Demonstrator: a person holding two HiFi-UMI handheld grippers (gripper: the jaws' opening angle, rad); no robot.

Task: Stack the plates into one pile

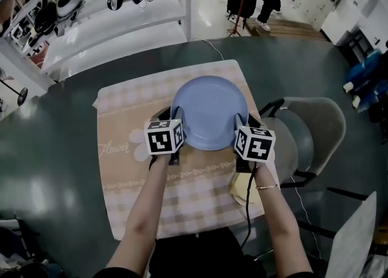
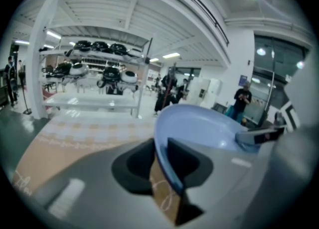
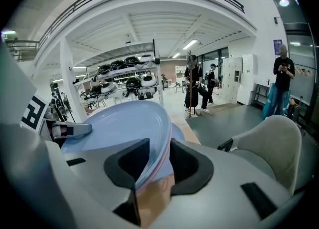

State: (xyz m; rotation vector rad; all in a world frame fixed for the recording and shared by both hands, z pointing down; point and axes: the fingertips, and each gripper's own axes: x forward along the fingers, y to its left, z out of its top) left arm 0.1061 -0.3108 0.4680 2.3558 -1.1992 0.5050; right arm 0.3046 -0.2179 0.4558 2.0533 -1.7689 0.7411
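Observation:
A light blue plate (image 1: pixel 209 112) sits over the middle of a checked placemat (image 1: pixel 121 125), taken at both sides. My left gripper (image 1: pixel 174 116) is shut on its left rim, and my right gripper (image 1: pixel 241 122) is shut on its right rim. In the left gripper view the blue plate (image 2: pixel 199 123) has its rim running between the jaws of the left gripper (image 2: pixel 160 158). In the right gripper view the blue plate (image 3: pixel 119 123) fills the gap of the right gripper (image 3: pixel 159 158). A second blue surface (image 3: pixel 178 135) shows just under it; whether it is another plate I cannot tell.
The placemat lies on a dark green round table (image 1: pixel 54 168). A grey chair (image 1: pixel 315 131) stands at the table's right side. A small yellow thing (image 1: pixel 242 189) lies on the mat by the right forearm. White shelving (image 1: pixel 121 4) stands beyond the table.

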